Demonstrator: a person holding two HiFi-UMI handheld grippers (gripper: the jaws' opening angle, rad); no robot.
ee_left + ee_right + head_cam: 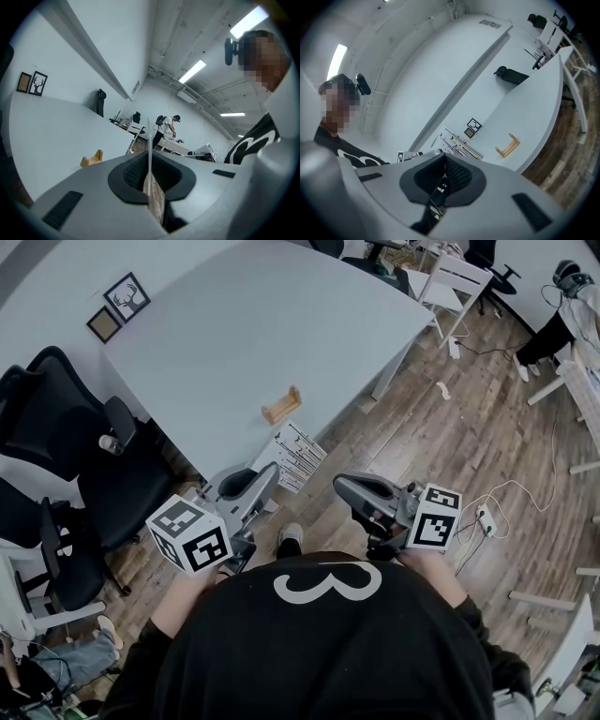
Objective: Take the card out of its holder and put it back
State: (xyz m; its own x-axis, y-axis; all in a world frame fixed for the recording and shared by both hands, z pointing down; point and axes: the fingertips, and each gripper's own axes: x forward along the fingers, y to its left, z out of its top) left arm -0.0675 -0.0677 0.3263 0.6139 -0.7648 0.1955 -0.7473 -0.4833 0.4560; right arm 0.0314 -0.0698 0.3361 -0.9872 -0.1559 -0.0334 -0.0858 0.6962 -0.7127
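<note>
**A:** What's the room like?

**B:** A big pale desk (262, 324) fills the upper left of the head view. There's wood-plank floor (450, 456) to its right and black office chairs (47, 418) along the left edge. Two small framed pictures (120, 306) sit at the upper left.

**A:** Where's the card?

**B:** The wooden holder (281, 405) stands mid-frame, near the desk's lower edge. The card (296, 456) is just below it, apart from it and hanging past that edge, held by the left gripper (270, 474).

**A:** And the jaws?

**B:** The left gripper view shows its jaws closed on the card, which is seen edge-on as a thin upright line. The right gripper (342, 486) is just right of centre. Its own view shows the jaws together with nothing between them.

**A:** Does any view show something the others don't?

**B:** Only the left gripper view shows ceiling strip lights (192, 71) and a person (165, 127) standing far off at centre. Only the right gripper view shows the card's printed lines in colour, just above its jaws.
</note>
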